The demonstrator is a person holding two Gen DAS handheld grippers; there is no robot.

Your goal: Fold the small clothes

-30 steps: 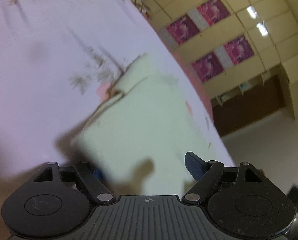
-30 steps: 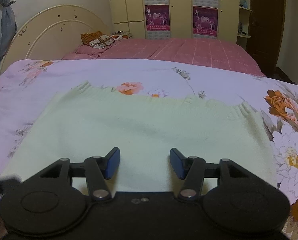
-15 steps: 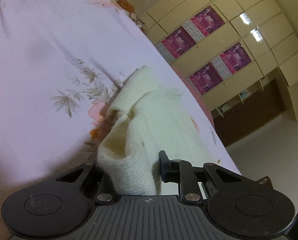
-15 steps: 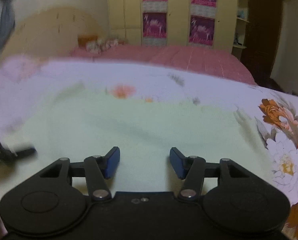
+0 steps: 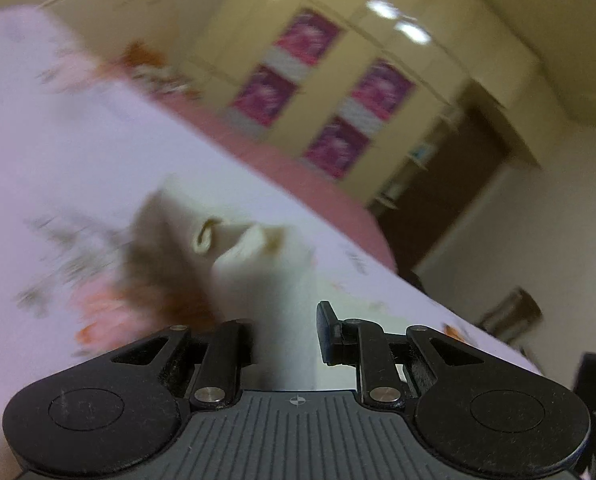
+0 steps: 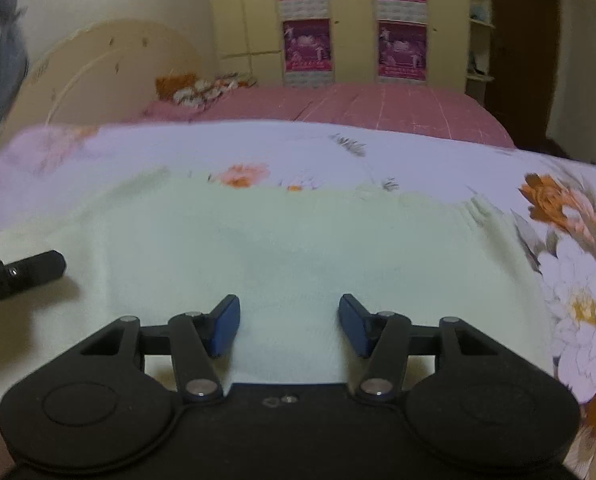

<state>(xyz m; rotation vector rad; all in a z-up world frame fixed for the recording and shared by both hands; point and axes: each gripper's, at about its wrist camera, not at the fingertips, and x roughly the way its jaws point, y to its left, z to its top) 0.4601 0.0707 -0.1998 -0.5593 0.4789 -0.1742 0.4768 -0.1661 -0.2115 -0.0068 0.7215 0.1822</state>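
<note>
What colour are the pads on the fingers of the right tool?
Dark blue pads on black fingers of the right tool; the right wrist view shows them best.

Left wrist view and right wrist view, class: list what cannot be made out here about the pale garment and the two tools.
- Left wrist view: motion blur smears the pale garment; its type is unreadable.
- Left tool: cloth covers its left pad, so the grip cannot be confirmed.
- Right wrist view: the right tool body hides the garment's near hem.
- The bedsheet runs off the frame edges.

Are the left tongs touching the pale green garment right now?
Touching. In the left wrist view the left tongs pinch a bunched fold of the garment between them.
</note>
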